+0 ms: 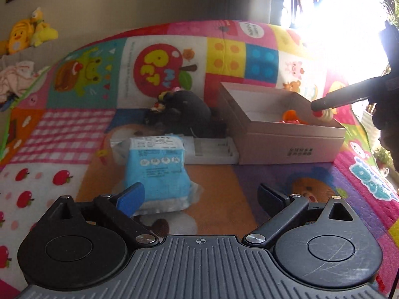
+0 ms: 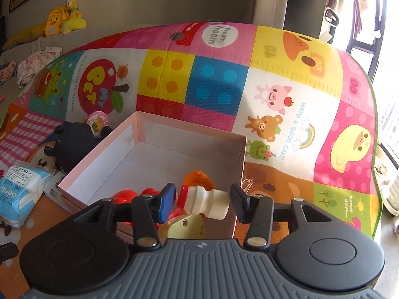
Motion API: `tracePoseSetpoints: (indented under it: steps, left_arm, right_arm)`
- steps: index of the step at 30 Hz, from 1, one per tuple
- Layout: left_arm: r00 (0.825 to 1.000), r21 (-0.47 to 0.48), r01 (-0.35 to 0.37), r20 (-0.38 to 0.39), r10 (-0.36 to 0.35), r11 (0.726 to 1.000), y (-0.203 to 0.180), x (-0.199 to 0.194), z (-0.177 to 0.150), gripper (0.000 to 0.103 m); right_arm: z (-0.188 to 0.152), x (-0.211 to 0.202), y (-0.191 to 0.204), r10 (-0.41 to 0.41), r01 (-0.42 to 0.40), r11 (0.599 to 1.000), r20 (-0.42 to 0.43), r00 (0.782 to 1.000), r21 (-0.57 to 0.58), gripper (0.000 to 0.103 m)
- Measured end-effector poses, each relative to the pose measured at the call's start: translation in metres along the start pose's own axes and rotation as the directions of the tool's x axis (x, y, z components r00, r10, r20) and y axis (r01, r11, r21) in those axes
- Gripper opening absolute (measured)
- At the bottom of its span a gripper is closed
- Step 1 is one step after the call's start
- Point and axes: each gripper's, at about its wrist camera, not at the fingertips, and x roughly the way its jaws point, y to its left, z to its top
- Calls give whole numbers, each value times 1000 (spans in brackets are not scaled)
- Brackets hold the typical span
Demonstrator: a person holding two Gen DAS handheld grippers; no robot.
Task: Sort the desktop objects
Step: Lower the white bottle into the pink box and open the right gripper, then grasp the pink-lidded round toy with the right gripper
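Progress: partly sorted, judging by what lies where.

- Left gripper (image 1: 200, 199), low centre of the left view: fingers spread wide, nothing between them; blue packet (image 1: 157, 169) just ahead on the mat (image 1: 224, 186).
- Right gripper (image 2: 199, 204), low centre of its view: fingers parted over the box (image 2: 189, 129); white bottle (image 2: 209, 201) lies between them, the right pad clear of it, so likely just released.
- Boxed: orange and red toys (image 2: 197, 179).
- Unsorted: blue packet, white tray (image 1: 214, 152), dark plush (image 1: 187, 109), mid-frame left of the box.
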Motion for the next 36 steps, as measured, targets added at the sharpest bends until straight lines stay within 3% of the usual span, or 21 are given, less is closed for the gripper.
tracePoseSetpoints:
  steps: [4,9,12,16,21,23,26,31,34,36]
  left_arm:
    - [1000,-20,-28,-6,28,999,9,3,-4,100]
    - [994,-24,-105,3,105,994,14,7,-6,100]
    - [989,-52,-149,-1,150,987,22,9,-6,101]
    - [991,-85,-136,-1,136,987,29,8,-7,101]
    - [993,-61,-115,28,117,991,25,4,-10,102]
    - [993,-67,-109,36,112,992,25,3,-11,102]
    - [995,-98,-89,42,94,991,30,3,-11,102]
    - [997,-202,-60,31,67,978,46,5,-11,102]
    - [998,-229,-52,19,58,972,50,6,-11,102]
    - [998,-234,-51,15,56,971,51,7,-12,102]
  right_arm:
    - [-6,-6,12,23,-23,1000,-24,999,-18,56]
    - [-5,-23,53,104,-103,987,-2,995,-126,56]
    - [7,-24,86,177,-172,970,15,984,-173,64]
    - [35,-6,127,246,-238,952,19,969,-191,80]
    - [69,38,170,252,-252,948,-29,967,-196,80]
    - [88,62,177,245,-252,954,-59,968,-165,80]
    - [121,101,170,242,-246,969,-109,964,-22,79]
    - [146,173,160,283,-236,949,-233,930,209,79]
    - [144,201,172,290,-226,946,-294,911,232,79]
    - [141,210,185,247,-195,961,-300,921,194,81]
